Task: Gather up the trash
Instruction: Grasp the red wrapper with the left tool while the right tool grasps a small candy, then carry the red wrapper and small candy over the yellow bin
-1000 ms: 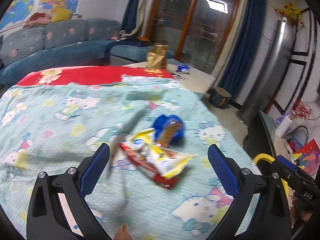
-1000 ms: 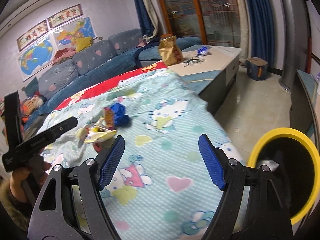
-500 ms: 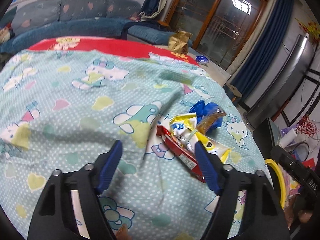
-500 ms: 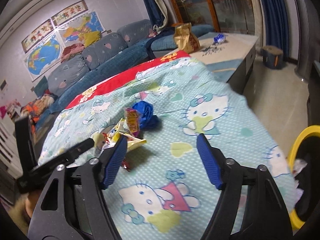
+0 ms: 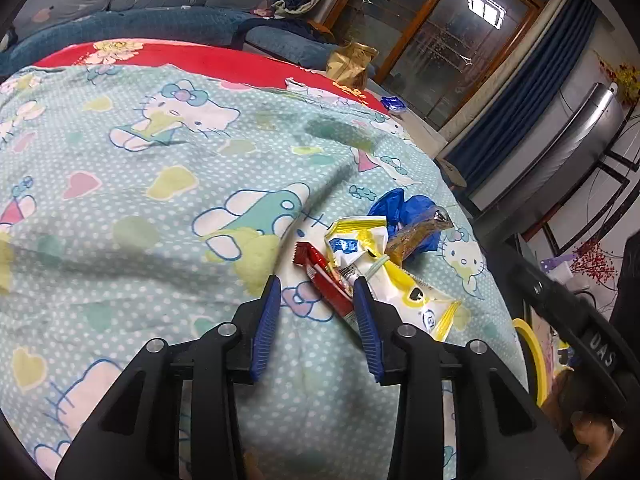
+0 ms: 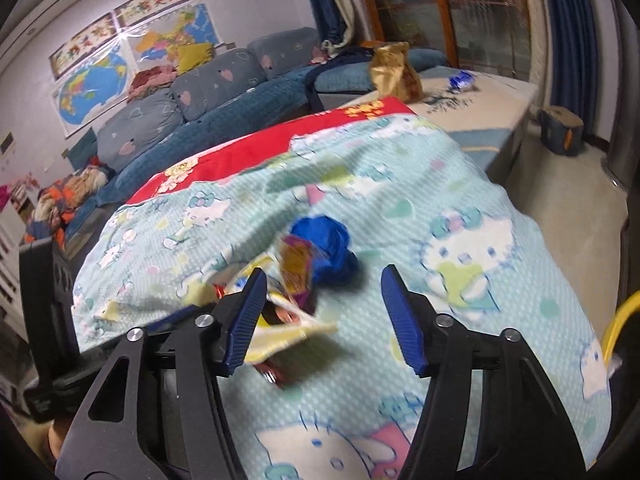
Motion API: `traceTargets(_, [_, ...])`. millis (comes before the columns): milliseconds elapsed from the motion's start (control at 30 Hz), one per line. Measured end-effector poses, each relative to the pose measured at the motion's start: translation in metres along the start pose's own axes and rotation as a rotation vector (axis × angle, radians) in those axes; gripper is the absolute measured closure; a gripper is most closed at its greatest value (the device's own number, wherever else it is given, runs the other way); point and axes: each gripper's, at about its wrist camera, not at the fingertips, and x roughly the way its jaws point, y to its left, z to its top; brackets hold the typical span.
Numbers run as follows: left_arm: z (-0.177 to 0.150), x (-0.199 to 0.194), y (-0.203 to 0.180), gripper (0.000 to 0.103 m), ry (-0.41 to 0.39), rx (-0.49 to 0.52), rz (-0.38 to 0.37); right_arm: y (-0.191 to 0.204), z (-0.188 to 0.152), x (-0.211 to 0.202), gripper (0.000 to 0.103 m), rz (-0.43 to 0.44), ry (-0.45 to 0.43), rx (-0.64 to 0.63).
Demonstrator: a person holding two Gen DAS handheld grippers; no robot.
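While I leaned over the bed: two grippers were out.
Bin [image 5: 534, 354]: yellow rim beside the bed, contents hidden.
Left gripper [image 5: 316, 298]: tilted down, just narrowing, red wrapper [image 5: 326, 280] between its pads, not pinched.
Right gripper [image 6: 324, 294]: half-wide, closing, empty.
Trash pile [image 6: 304, 276]: one blue bag [image 5: 404, 210], about three wrappers.

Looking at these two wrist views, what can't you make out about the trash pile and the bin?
- Red wrapper: left wrist view, near end hidden behind the left gripper finger.
- Wrapper pile: right wrist view, motion-blurred, part behind the right gripper finger.
- Yellow-rimmed bin: only a rim sliver shows; contents unseen.
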Motion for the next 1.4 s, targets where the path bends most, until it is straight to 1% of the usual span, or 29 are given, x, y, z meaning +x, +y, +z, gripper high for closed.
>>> traceTargets(100, [0.003, 0.007, -0.001, 0.069, 0.018, -0.009, -0.021, 0.005, 0.007, 0.012, 0.056, -0.004, 0.012, -0.029])
traceTargets(167, [0.004, 0.011, -0.001, 0.069, 0.029, -0.018, -0.022, 0.005, 0.011, 0.020, 0.059, -0.002, 0.028, -0.029])
traceTargets(333, [0.005, 0.020, 0.000, 0.073, 0.050, -0.041, -0.024, 0.008, 0.015, 0.033, 0.062, 0.013, 0.051, -0.024])
traceTargets(367, [0.005, 0.021, 0.000, 0.074, 0.052, -0.043, -0.026, 0.009, 0.016, 0.035, 0.063, 0.018, 0.053, -0.024])
traceTargets(400, [0.005, 0.022, 0.000, 0.078, 0.054, -0.044, -0.029, 0.011, 0.016, 0.037, 0.064, 0.021, 0.056, -0.025])
traceTargets(500, [0.004, 0.026, -0.002, 0.081, 0.060, -0.052, -0.034, 0.014, 0.017, 0.046, 0.074, 0.029, 0.075, -0.036])
traceTargets(533, [0.003, 0.026, -0.002, 0.083, 0.062, -0.053, -0.034, 0.015, 0.016, 0.047, 0.081, 0.033, 0.079, -0.038])
traceTargets(567, [0.003, 0.026, -0.002, 0.084, 0.064, -0.055, -0.036, 0.015, 0.015, 0.048, 0.084, 0.035, 0.082, -0.040])
traceTargets(700, [0.001, 0.020, 0.000, 0.086, 0.060, -0.058, -0.044, 0.016, 0.012, 0.039, 0.085, 0.046, 0.059, -0.052])
traceTargets(867, [-0.001, 0.004, 0.003, 0.088, 0.038, -0.062, -0.054, 0.009, 0.006, 0.018, 0.085, 0.050, 0.032, -0.035])
traceTargets(1000, [0.000, -0.014, 0.001, 0.090, 0.010, -0.047, -0.054, -0.002, 0.001, -0.002, 0.085, 0.048, 0.002, -0.002])
traceTargets(1100, [0.001, -0.025, -0.001, 0.093, -0.006, -0.037, -0.065, -0.010, -0.002, -0.015, 0.085, 0.045, -0.018, 0.020])
traceTargets(1267, [0.002, -0.043, -0.015, 0.094, -0.031, 0.001, -0.096, -0.022, -0.007, -0.034, 0.085, 0.034, -0.040, 0.043])
traceTargets(1400, [0.002, -0.049, -0.030, 0.094, -0.042, 0.028, -0.127, -0.029, -0.011, -0.048, 0.085, 0.021, -0.057, 0.049])
